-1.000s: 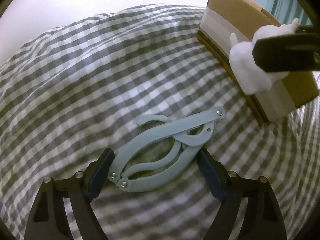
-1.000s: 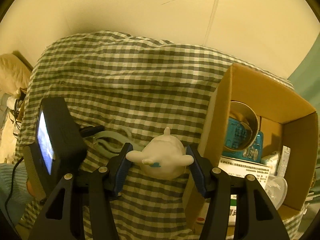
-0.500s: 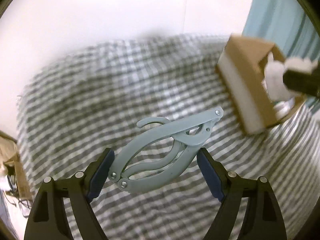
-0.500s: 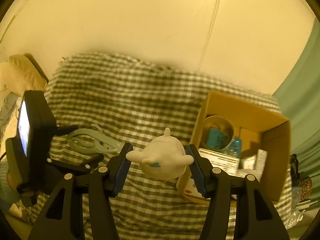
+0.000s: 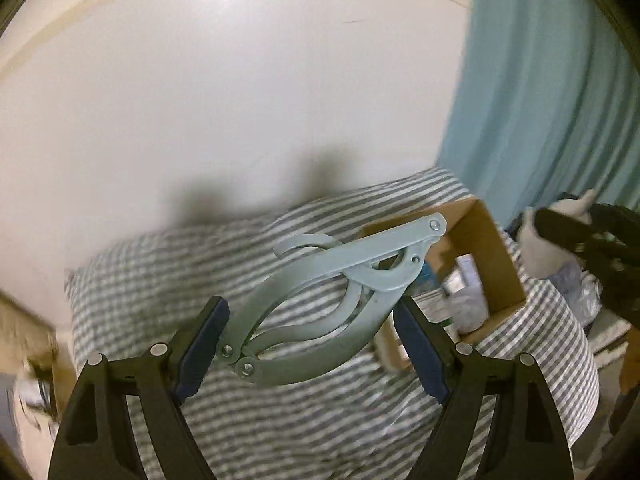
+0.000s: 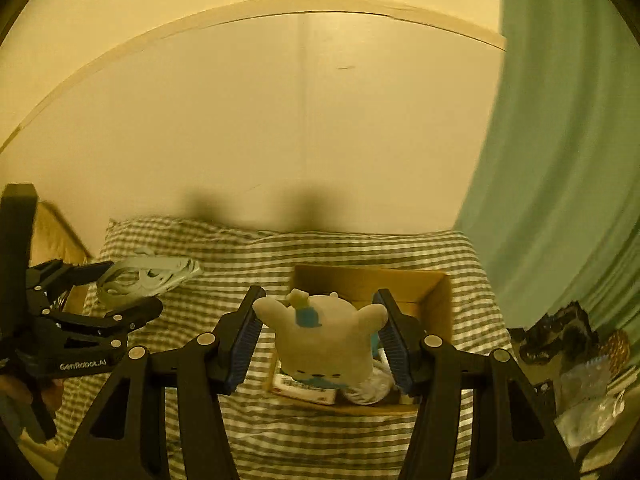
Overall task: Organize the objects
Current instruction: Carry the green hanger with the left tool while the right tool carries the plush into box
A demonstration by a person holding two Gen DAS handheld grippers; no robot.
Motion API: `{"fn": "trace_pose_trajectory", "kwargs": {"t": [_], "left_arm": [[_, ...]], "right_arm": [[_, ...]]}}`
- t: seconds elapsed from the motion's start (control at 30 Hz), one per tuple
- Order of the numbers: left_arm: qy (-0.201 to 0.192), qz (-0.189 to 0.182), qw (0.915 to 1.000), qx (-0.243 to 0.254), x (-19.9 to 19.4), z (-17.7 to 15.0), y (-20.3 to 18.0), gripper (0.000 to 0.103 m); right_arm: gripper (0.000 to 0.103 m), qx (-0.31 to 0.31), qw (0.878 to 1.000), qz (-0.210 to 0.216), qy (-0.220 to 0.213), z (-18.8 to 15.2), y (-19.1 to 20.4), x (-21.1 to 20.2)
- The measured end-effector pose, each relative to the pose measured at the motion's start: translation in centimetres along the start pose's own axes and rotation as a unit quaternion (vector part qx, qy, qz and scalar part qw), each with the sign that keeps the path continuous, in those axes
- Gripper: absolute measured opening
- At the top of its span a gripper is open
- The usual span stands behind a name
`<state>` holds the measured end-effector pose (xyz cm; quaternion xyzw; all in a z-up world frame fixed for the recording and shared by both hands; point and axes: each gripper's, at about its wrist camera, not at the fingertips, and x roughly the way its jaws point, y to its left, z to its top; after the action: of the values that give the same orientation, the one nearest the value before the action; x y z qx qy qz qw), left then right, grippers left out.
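We are holding both grippers above the checked bedding (image 5: 328, 420), the box (image 6: 436, 300) at centre frame. Our left gripper (image 5: 308, 334) is grasping a pale folded hanger (image 5: 332, 304); our right gripper (image 6: 318, 332) is clamping a white plush toy (image 6: 324, 340).

A teal curtain (image 5: 560, 100) hangs right of a pale wall (image 5: 240, 100), above the checked bedcover (image 5: 280, 420).

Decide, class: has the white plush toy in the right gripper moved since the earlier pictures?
Yes. The white plush toy, held in the right gripper, was beside the cardboard box's outer wall; now it hangs over the open box, upside down.
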<state>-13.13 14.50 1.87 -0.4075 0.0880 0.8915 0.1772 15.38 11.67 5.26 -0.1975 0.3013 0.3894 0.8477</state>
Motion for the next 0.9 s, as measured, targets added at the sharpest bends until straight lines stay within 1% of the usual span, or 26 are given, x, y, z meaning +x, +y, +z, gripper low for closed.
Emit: {"fn": "trace_pose_trajectory", "kwargs": {"t": [0.07, 0.23, 0.37, 0.5, 0.53, 0.6, 0.7, 0.77, 0.83, 0.9], "left_arm": [[-0.003, -0.006, 0.9999, 0.015, 1.0, 0.7, -2.2, 0.086], [0.005, -0.022, 0.9984, 0.051, 6.0, 1.3, -6.5, 0.086], [0.018, -0.039, 0.9969, 0.065, 9.9, 1.1, -8.5, 0.086], [0.035, -0.05, 0.9958, 0.068, 13.4, 1.1, -9.4, 0.085], [0.037, -0.053, 0.9955, 0.069, 13.8, 1.0, -9.3, 0.075], [0.04, -0.056, 0.9951, 0.071, 14.5, 0.9, -9.3, 0.059], [0.042, -0.075, 0.9942, 0.064, 15.5, 1.0, -9.6, 0.059], [0.043, -0.068, 0.9941, 0.073, 16.1, 0.7, -10.0, 0.059], [0.046, -0.07, 0.993, 0.084, 16.4, 0.4, -10.6, 0.059], [0.048, -0.07, 0.9923, 0.09, 16.2, 0.2, -10.9, 0.06]], "right_arm": [[0.055, 0.008, 1.0, -0.004, 0.005, -0.2, -1.3, 0.9], [0.055, 0.033, 0.999, 0.0, 0.028, -0.7, -4.8, 4.0], [0.055, 0.041, 0.998, -0.01, 0.041, -1.0, -7.1, 6.9], [0.055, 0.062, 0.996, -0.002, 0.056, -1.3, -9.1, 9.7], [0.055, 0.065, 0.996, 0.0, 0.06, -1.3, -9.4, 10.4], [0.055, 0.066, 0.996, 0.0, 0.067, -1.6, -10.1, 11.7], [0.055, 0.072, 0.994, 0.007, 0.078, -1.9, -10.6, 13.5], [0.055, 0.073, 0.994, 0.01, 0.086, -2.3, -10.5, 14.1], [0.055, 0.072, 0.993, 0.013, 0.09, -2.8, -10.7, 14.5], [0.055, 0.067, 0.993, 0.02, 0.094, -3.2, -10.4, 14.0]]}}
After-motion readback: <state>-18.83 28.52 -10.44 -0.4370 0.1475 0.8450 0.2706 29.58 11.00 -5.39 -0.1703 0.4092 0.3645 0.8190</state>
